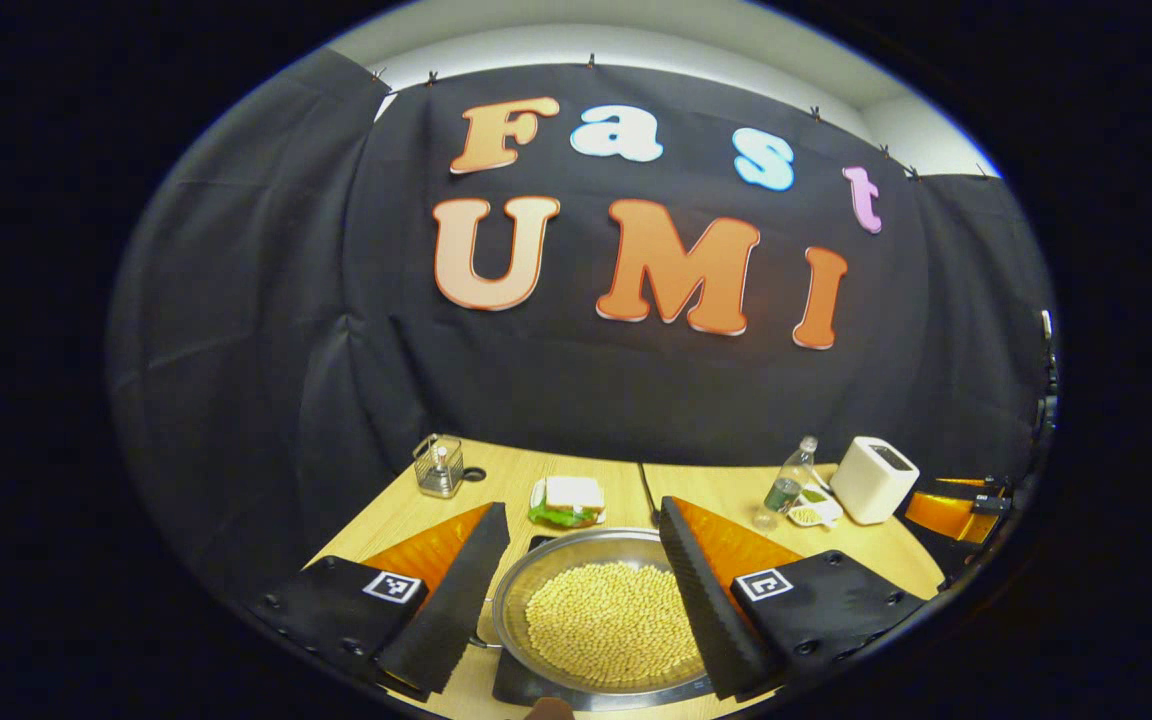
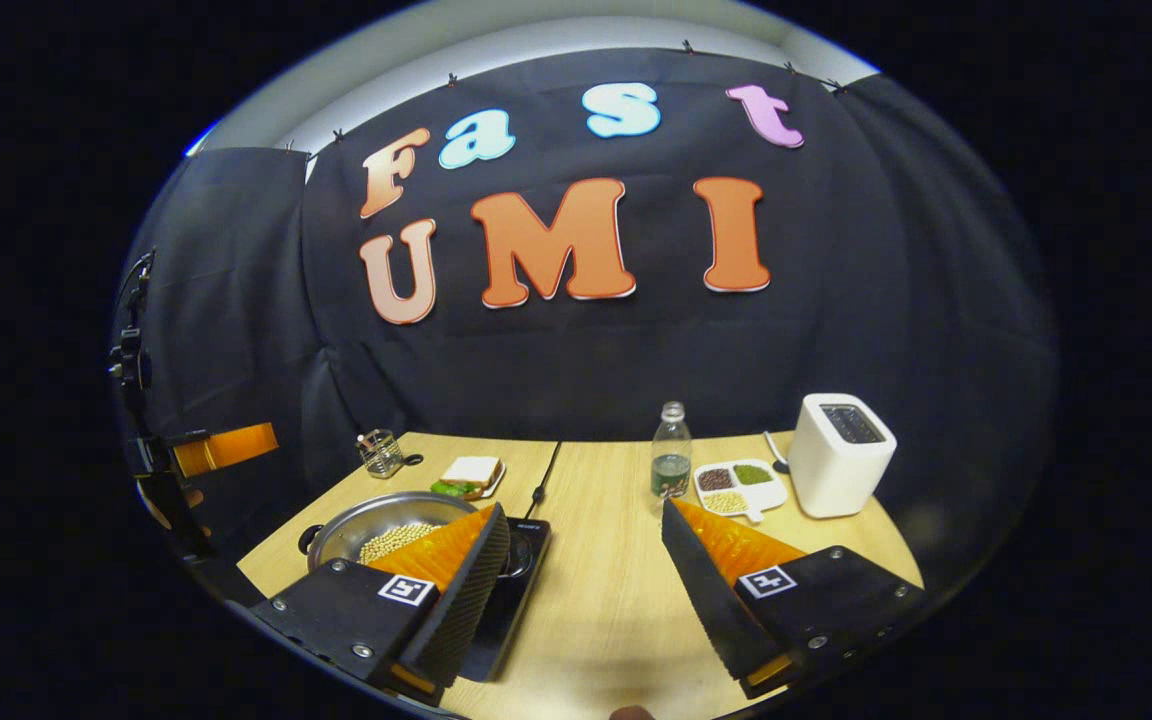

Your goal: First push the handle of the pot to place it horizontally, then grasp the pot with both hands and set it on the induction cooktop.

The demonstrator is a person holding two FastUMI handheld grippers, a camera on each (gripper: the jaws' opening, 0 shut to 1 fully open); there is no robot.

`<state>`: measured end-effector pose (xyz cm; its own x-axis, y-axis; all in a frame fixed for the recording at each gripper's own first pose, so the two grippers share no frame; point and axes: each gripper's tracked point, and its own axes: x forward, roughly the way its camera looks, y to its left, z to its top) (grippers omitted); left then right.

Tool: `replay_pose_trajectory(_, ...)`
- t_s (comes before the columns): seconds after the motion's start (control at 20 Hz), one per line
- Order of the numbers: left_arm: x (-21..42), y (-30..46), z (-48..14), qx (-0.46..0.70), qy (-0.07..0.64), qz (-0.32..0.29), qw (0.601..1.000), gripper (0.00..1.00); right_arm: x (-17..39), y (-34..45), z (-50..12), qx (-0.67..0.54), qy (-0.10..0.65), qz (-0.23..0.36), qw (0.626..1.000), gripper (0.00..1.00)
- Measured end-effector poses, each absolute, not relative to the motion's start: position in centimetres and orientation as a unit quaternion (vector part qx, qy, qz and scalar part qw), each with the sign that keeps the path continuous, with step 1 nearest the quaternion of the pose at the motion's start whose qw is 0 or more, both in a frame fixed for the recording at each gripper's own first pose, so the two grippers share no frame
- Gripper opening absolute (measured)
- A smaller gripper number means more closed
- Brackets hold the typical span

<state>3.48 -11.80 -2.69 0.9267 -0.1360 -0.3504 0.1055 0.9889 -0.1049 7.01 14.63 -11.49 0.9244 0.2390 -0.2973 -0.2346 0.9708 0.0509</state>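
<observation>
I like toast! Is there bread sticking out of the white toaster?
No, the white toaster in the right gripper view shows a dark, bare slot on top, with nothing poking out of it.

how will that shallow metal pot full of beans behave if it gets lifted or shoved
The shallow metal pot looks rigid, probably slick-walled. The pale beans heaped inside likely make it heavyish, and they could slide or spill if it tilts. It probably glides on the black induction cooktop.

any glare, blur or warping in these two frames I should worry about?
Left gripper view: strong fisheye bend, table edge curves; the pot and its beans are sharp, with mild sheen on the rim; no motion blur. Right gripper view: same warping, toaster and bottle lean outward; lighting even, shadows soft, a faint reflection on the cooktop.
</observation>
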Motion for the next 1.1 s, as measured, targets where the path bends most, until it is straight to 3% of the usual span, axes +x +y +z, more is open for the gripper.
replay_pose_trajectory(0.5, -0.4, -12.1, 10.5, -0.056, 0.044, -0.069, 0.995, 0.98, 1.5, 8.6, -1.4, -0.012, 0.04, 0.092, 0.995, 0.95)
replay_pose_trajectory(0.7, -3.0, -12.7, 12.7, -0.108, 0.031, -0.095, 0.989, 0.98, -0.7, 7.4, 0.6, -0.007, 0.017, 0.083, 0.996, 0.95)
replay_pose_trajectory(1.1, -3.6, -11.3, 12.8, -0.105, 0.033, -0.073, 0.991, 0.98, -2.3, 6.4, 1.0, -0.004, 0.008, 0.08, 0.997, 0.95)
